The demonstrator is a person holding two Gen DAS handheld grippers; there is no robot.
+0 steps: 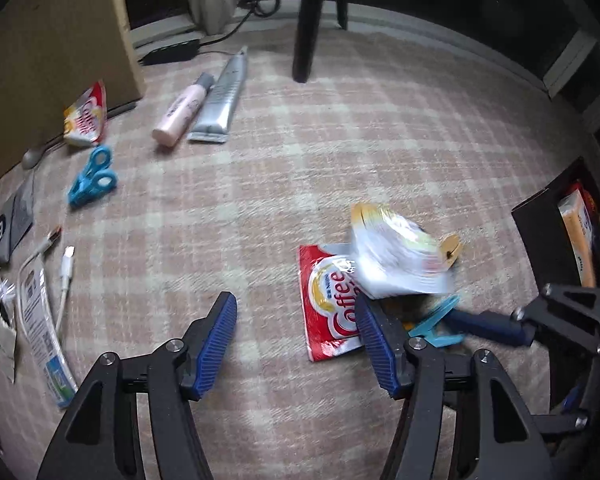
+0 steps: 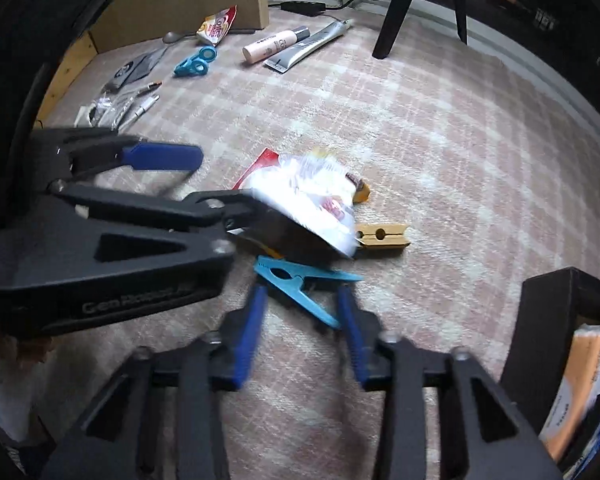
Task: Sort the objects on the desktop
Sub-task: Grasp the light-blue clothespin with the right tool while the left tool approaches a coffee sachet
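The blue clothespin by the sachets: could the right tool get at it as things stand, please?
Probably yes: the blue clothespin lies uncovered on the cloth, just ahead of the open right tool, its near end already between the fingers.

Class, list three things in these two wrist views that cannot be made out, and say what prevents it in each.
1. Print on the crumpled white packet: motion-blurred in both views.
2. Lower text of the flat red coffee sachet: the packet and a left gripper finger cover it.
3. Contents of the black open box: cut off by the right wrist frame's edge.
4. Right gripper beside the blue plastic clothespin: contact unclear.
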